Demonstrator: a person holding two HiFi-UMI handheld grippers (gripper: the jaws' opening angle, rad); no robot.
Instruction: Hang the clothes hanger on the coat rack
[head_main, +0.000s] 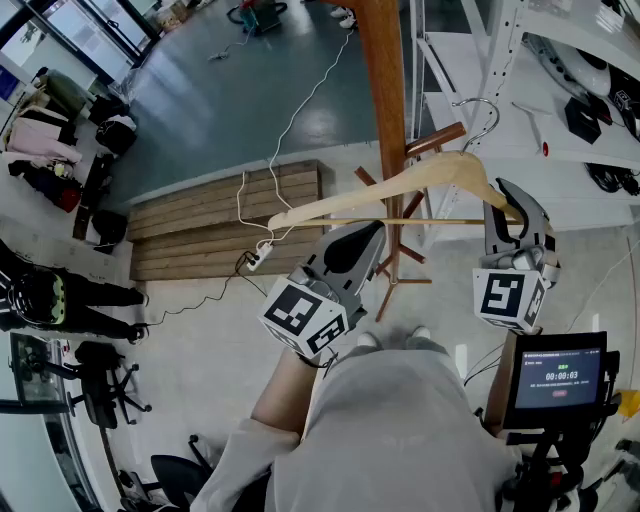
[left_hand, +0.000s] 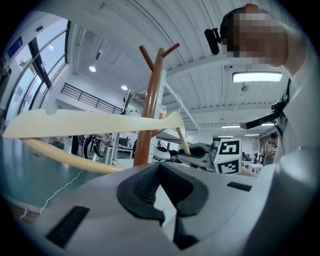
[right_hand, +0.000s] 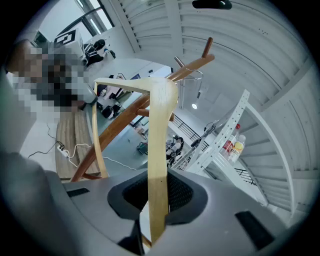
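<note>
A pale wooden clothes hanger (head_main: 400, 185) with a metal hook (head_main: 480, 112) hangs in the air beside the brown coat rack pole (head_main: 385, 90). The hook is close to a rack peg (head_main: 435, 140); I cannot tell whether they touch. My right gripper (head_main: 510, 205) is shut on the hanger's right arm, and the right gripper view shows the hanger (right_hand: 159, 150) passing between the jaws of that gripper (right_hand: 159, 195). My left gripper (head_main: 365, 235) sits just under the hanger's lower bar. In the left gripper view this gripper (left_hand: 161, 172) is shut on nothing, with the hanger (left_hand: 90, 122) and rack (left_hand: 150, 105) beyond it.
A low slatted wooden platform (head_main: 225, 215) lies left of the rack's base, with a white cable and power strip (head_main: 258, 260) across it. White shelving (head_main: 560, 90) stands right of the rack. A small screen (head_main: 560, 378) is at lower right, office chairs (head_main: 100, 370) at lower left.
</note>
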